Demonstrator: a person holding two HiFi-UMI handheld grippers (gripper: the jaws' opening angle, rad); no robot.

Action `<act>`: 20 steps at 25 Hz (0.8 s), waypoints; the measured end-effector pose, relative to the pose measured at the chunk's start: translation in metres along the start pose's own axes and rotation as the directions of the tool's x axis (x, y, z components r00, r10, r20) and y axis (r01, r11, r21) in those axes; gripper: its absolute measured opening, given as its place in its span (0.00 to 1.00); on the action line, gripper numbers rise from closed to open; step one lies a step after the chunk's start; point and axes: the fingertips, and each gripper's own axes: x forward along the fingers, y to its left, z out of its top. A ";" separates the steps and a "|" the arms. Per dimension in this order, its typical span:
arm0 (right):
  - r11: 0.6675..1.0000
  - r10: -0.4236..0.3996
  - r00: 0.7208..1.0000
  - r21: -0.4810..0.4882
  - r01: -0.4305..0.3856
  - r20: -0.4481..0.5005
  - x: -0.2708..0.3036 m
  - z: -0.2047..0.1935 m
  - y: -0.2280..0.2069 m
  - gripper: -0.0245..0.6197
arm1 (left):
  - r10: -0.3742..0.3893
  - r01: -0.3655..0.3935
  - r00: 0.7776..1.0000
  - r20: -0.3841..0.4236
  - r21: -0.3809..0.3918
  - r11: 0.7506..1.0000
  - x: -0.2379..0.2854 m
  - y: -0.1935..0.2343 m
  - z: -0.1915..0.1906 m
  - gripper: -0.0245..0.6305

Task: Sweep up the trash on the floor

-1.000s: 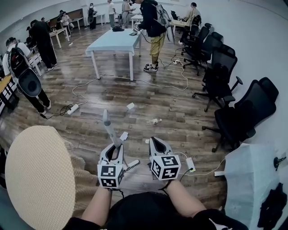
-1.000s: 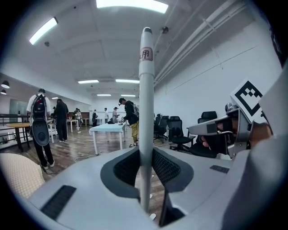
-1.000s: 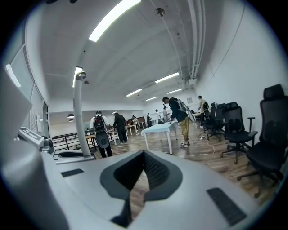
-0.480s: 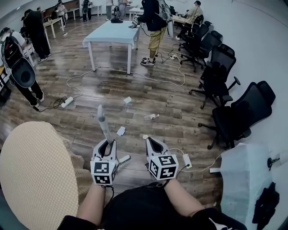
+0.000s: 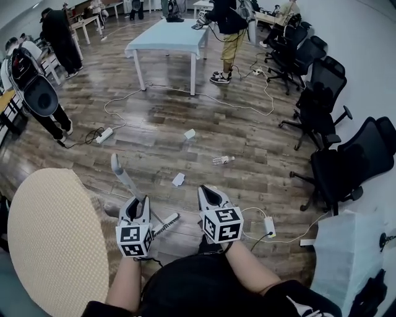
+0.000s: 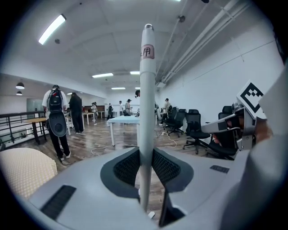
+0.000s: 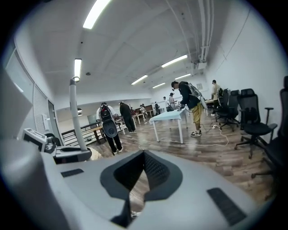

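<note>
Left tool (image 5: 137, 205) clamps a pale grey broom handle (image 6: 147, 103).
Right tool (image 5: 208, 192) pressed together, empty (white paper scraps (image 5: 179, 179) lie ahead on the wooden floor (image 5: 154, 124)).

Open office space: wood-plank floor (image 5: 154, 124), pale worktable (image 5: 167, 38), row of black swivel chairs (image 5: 346, 167), trailing cables (image 5: 223, 104), ceiling strip lights (image 7: 96, 11).

wood plank floor (image 5: 154, 124), pale table (image 5: 170, 37), black office chairs (image 5: 343, 167) along white wall (image 5: 371, 62), strip lights (image 7: 96, 11), possibly a railing (image 6: 18, 119)
</note>
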 end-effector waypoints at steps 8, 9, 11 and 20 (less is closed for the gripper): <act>0.996 0.045 0.999 0.075 -0.046 0.013 0.060 0.056 -0.103 0.06 | 0.130 -0.131 0.989 -0.072 -0.003 0.991 0.068 -0.009 0.007 0.17; 0.995 0.044 0.999 0.088 -0.045 0.009 0.065 0.060 -0.117 0.06 | 0.145 -0.146 0.986 -0.082 -0.006 0.989 0.078 -0.010 0.008 0.17; 0.993 0.048 0.999 0.108 -0.047 -0.008 0.074 0.064 -0.139 0.06 | 0.171 -0.174 0.980 -0.099 -0.014 0.985 0.098 -0.012 0.011 0.17; 0.986 0.100 0.994 0.139 -0.092 -0.046 0.092 0.067 -0.191 0.06 | 0.188 -0.195 0.976 -0.107 -0.059 0.979 0.152 -0.030 0.027 0.17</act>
